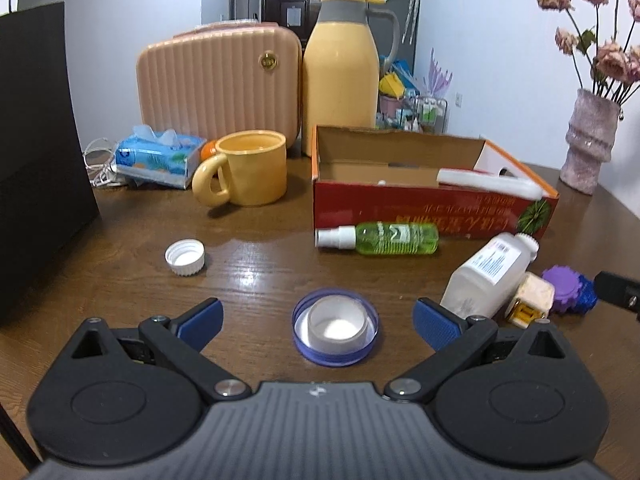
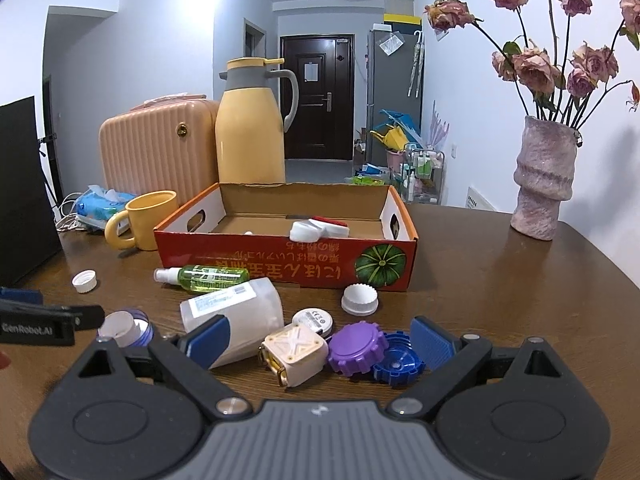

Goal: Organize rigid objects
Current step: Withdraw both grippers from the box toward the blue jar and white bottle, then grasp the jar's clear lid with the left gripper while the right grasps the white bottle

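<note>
Left wrist view: the left gripper (image 1: 318, 320) hovers low over the wooden table (image 1: 260, 264) with its jaws spread wide, and the blue-rimmed cap (image 1: 335, 327) lies upturned between the blue pads (image 1: 200, 318), touching neither. The likely step is a grasp on this cap. Centre the pads on opposite sides of the rim, lower until they bracket the outer ring rather than the white inner cup, then close gently; the shallow wall gives little purchase and may slip or tip.

Right wrist view: the right gripper (image 2: 318, 340) also stands wide open, empty, above a cluster of the cream cube (image 2: 294, 354), purple cap (image 2: 357, 346), blue cap (image 2: 398, 362) and the white bottle (image 2: 236, 320) lying on its side.

Red cardboard box (image 2: 280, 268), the probable destination, sits well beyond both grippers. It holds a few white and red pieces near its right end; most of its floor is bare. The green spray bottle (image 2: 208, 278) lies just in front of its wall.
</note>
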{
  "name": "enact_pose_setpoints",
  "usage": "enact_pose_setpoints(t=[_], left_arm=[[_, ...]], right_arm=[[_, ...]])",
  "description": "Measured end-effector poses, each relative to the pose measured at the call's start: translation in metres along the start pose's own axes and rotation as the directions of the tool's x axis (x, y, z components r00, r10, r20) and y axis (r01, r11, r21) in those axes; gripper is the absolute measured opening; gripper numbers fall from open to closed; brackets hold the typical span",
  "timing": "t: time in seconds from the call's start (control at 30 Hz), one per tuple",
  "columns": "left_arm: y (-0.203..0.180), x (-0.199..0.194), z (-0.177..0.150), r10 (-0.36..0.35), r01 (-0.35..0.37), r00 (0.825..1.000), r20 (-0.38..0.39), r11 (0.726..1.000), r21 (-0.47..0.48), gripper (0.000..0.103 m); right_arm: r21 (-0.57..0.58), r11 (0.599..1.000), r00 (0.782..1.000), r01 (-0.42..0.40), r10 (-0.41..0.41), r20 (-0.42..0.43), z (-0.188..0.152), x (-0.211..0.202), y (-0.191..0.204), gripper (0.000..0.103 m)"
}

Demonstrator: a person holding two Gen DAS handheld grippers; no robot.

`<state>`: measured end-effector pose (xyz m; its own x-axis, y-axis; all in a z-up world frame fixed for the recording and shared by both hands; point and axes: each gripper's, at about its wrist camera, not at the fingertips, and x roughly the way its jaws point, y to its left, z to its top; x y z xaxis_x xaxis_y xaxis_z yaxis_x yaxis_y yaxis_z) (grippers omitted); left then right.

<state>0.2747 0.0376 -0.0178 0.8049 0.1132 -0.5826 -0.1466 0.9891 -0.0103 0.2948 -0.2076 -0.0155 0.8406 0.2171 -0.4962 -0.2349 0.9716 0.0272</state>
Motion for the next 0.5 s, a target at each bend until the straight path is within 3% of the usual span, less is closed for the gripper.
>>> enact_pose_setpoints(t=[0.17,0.37,0.5], left_arm=[[0.001,0.014,-0.005,-0.002,0.003,1.0,-0.024,1.0,0.03,0.1],[-0.001,0.028,-0.008,-0.042,0.044,0.999,-0.035,0.997,0.068,0.073],[-0.003,0.038,-0.008,-0.067,0.071,0.996,-0.054,0.994,0.085,0.068]], right_arm=[[-0.002,1.0,1.0,-0.013,0.013,-0.006,-0.003,0.011,0.003,0.097],[0.006,1.0,1.0,-0.028,0.028,-0.012,-0.007,0.024,0.005,0.097],[0.017,0.999,0.999,-0.041,0.041,-0.008,-0.01,0.032,0.004,0.097]])
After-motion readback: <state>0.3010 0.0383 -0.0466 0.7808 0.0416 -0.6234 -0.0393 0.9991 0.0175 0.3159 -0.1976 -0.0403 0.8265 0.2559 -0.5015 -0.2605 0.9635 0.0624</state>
